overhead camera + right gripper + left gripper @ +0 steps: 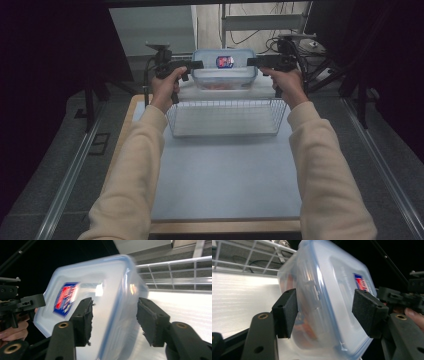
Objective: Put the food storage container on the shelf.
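A lidded plastic box (224,68) sits lengthwise between the left gripper (199,64) and right gripper (250,62), beyond the wire basket (226,118); both jaws straddle its ends, released.

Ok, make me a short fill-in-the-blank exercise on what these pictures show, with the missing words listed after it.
1. The clear plastic food container has a lid edged in ____.
2. A label in red, white and blue sits on the container's ____.
3. On the table, nearer the person than the container, stands a white ____ basket.
4. The left tool and the right tool flank the container at opposite ____.

Missing words: blue; lid; wire; ends
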`<move>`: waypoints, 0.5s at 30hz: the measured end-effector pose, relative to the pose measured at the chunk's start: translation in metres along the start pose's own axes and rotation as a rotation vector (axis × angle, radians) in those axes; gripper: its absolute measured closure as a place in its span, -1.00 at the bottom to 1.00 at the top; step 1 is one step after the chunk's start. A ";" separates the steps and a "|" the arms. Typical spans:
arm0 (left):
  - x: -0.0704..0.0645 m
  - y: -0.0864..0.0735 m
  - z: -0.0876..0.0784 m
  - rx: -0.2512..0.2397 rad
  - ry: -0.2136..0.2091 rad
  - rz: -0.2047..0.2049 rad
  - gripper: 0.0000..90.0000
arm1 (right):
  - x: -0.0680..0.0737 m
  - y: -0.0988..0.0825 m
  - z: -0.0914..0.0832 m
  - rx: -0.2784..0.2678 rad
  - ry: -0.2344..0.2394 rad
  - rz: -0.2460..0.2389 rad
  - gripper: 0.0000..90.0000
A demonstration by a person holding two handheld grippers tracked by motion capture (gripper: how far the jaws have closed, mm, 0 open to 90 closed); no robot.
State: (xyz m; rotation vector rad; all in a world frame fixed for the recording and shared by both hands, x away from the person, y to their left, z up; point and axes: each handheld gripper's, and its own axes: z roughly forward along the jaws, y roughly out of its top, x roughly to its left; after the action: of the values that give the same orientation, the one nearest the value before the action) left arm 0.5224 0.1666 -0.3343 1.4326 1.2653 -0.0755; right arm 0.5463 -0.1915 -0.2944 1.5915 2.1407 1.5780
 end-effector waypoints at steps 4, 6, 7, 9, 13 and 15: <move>0.001 0.001 0.005 -0.006 0.014 -0.011 -0.15 | 0.005 -0.002 0.007 0.000 -0.069 0.003 -0.14; 0.000 0.001 0.006 -0.006 0.018 -0.008 -0.20 | 0.006 -0.003 0.007 -0.012 -0.077 0.011 -0.13; 0.000 0.001 0.006 -0.005 0.022 -0.003 -0.21 | 0.006 -0.003 0.006 -0.009 -0.077 0.005 -0.14; -0.002 0.002 0.004 -0.012 0.051 0.014 -0.27 | 0.008 -0.004 0.003 -0.019 -0.072 -0.007 -0.19; -0.008 0.002 -0.008 -0.054 0.064 0.042 -0.34 | 0.011 -0.005 -0.013 -0.063 -0.054 -0.056 -0.23; -0.011 0.000 -0.016 -0.055 0.065 0.056 -0.33 | 0.012 -0.006 -0.019 -0.063 -0.039 -0.073 -0.26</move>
State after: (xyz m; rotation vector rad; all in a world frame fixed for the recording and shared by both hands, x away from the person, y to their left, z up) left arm 0.5092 0.1718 -0.3218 1.4317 1.2699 0.0435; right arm 0.5257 -0.1958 -0.2841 1.4948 2.0823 1.5629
